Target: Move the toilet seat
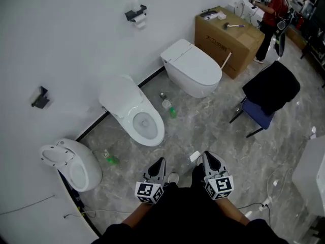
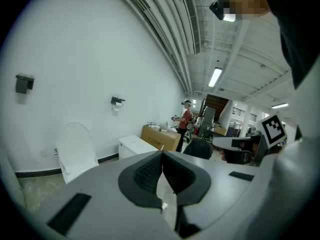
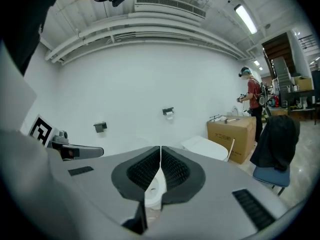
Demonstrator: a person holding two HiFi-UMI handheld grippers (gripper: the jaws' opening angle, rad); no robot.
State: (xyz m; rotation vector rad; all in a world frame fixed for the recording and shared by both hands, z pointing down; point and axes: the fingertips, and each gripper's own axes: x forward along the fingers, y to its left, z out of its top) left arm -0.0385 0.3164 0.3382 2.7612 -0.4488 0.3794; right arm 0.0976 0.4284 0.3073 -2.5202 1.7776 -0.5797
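An open white toilet (image 1: 143,123) stands in the middle against the wall, its lid (image 1: 118,93) raised; whether the seat is up with it I cannot tell. In the left gripper view the raised lid (image 2: 76,146) shows at the left. Both grippers hang low in front of me, well short of that toilet and touching nothing. My left gripper (image 1: 159,162) (image 2: 161,156) is shut and empty. To its right my right gripper (image 1: 208,156) (image 3: 160,151) is shut and empty too, and the bowl (image 3: 153,189) shows below its closed jaws.
A second toilet (image 1: 193,67) with its lid down stands to the right, and a small white fixture (image 1: 71,161) to the left. Further right are a cardboard box (image 1: 226,39), a chair (image 1: 269,93) draped in black and a person (image 1: 271,19). Green bottles (image 1: 170,109) lie on the floor.
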